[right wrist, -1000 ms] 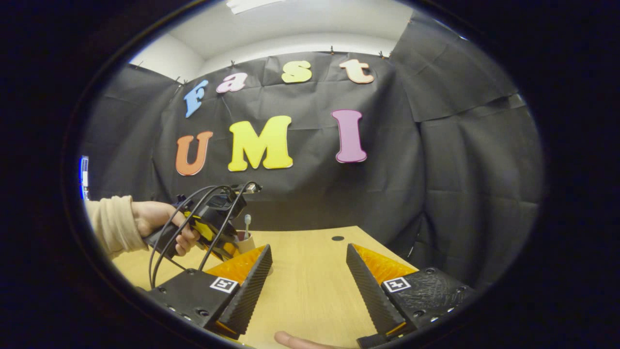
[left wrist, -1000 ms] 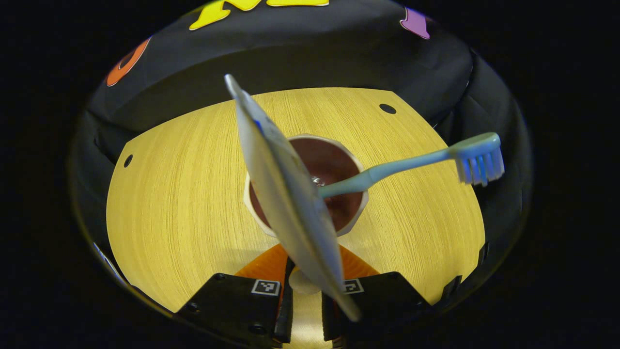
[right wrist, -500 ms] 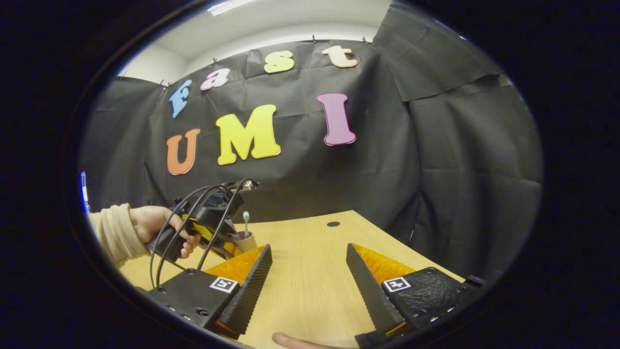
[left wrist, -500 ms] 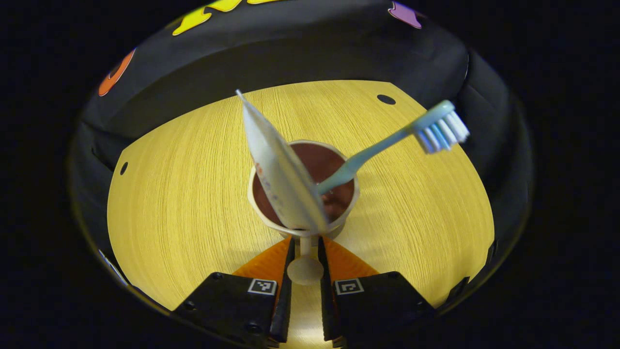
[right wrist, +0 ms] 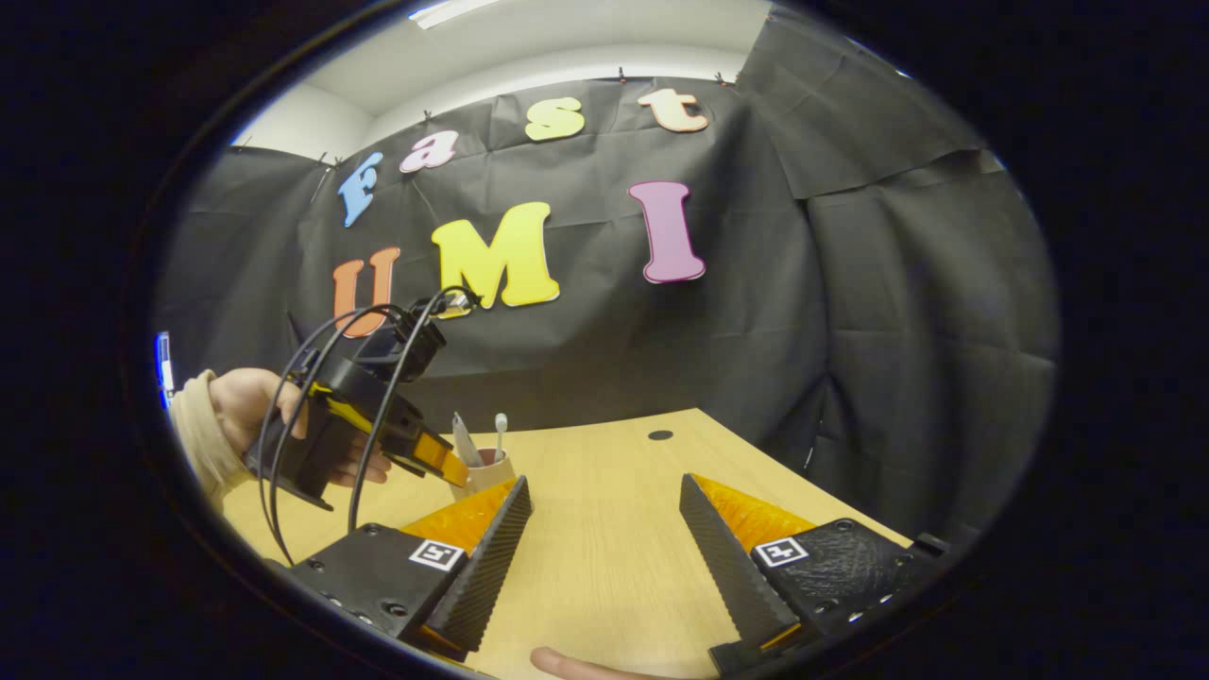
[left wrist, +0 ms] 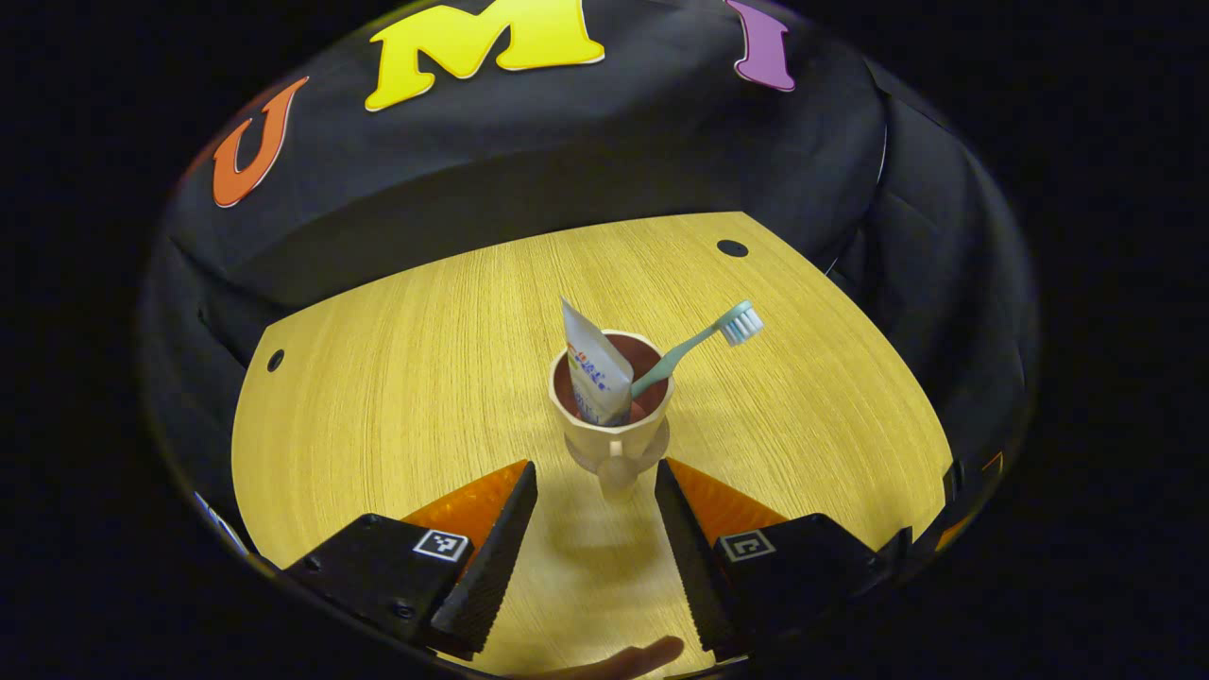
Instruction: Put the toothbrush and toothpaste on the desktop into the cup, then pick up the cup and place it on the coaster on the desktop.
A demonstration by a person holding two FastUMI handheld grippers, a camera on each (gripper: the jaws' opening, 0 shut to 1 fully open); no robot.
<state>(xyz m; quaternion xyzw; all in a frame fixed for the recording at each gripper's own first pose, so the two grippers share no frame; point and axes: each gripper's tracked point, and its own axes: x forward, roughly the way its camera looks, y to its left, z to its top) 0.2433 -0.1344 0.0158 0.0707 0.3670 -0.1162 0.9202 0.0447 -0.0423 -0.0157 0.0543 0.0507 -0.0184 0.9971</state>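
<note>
The cup (left wrist: 612, 416) stands on the desktop (left wrist: 397, 378) with the toothpaste (left wrist: 593, 368) and toothbrush (left wrist: 694, 345) leaning inside, apparently on a coaster (left wrist: 661, 444) whose edge peeks out beneath. The left gripper (left wrist: 593, 515) hangs wide open, holding nothing, its 2 fingers flanking the cup's handle without touching. The right gripper (right wrist: 604, 538) idles open and empty above bare wood, likely because nothing remains for it.

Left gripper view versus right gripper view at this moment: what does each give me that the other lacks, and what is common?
Left gripper view: a look down into the cup, its handle pointing between the open left tool's fingers, and the toothbrush bristles. Right gripper view: a hand holding the left tool, seen from the side, and the open right tool. Shared: the cup holding toothpaste and toothbrush, standing on the wooden desk.
</note>
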